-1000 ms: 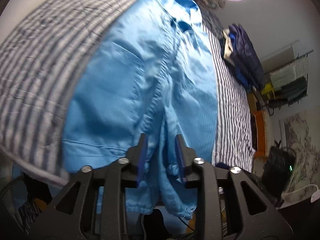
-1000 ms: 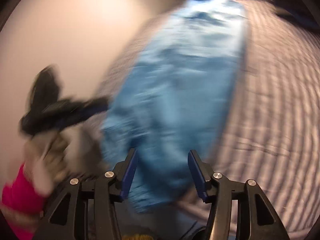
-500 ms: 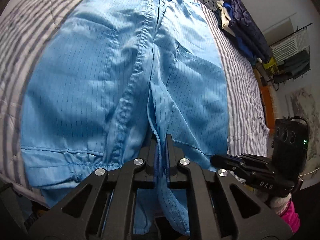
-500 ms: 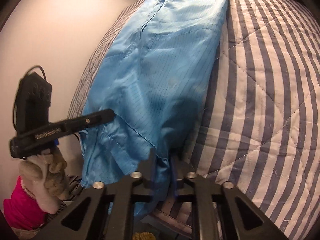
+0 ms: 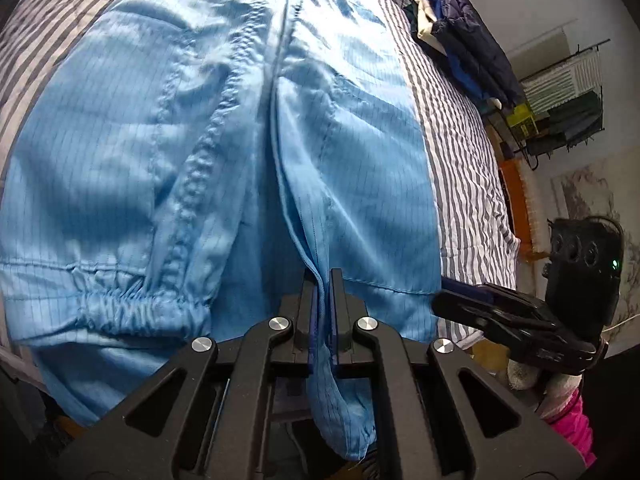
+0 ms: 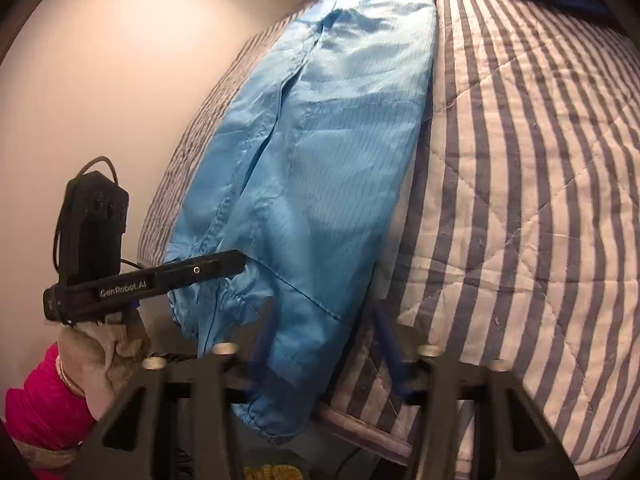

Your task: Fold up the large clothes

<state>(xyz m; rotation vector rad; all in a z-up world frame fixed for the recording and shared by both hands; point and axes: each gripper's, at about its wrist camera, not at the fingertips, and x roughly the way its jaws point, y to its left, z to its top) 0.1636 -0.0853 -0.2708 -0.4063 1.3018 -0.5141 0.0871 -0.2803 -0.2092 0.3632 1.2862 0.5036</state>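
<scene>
- Striped blue-and-white quilt covers the bed, which runs alongside a pale wall on its far side; beyond the bed's other long side stand a drying rack and an orange piece of furniture
- light blue garment lies lengthwise down the bed, its collar toward the far end, its front seam running down the middle; its lower hem and an elastic cuff hang over the near edge of the bed
- pile of dark clothes sits on the quilt near the far end, by the bed's edge on the rack side, well apart from the garment
- left gripper is clamped tight on the garment's front edge at the near edge of the bed; the cloth runs between its blue pads and droops below them
- right gripper stands at the garment's lower corner nearest the open quilt; its jaws have just been opening and now stand apart, the hem lying between the blurred blue fingers without being pinched
- gloved hand with a pink sleeve carries the left gripper, seen from the right wrist view.
</scene>
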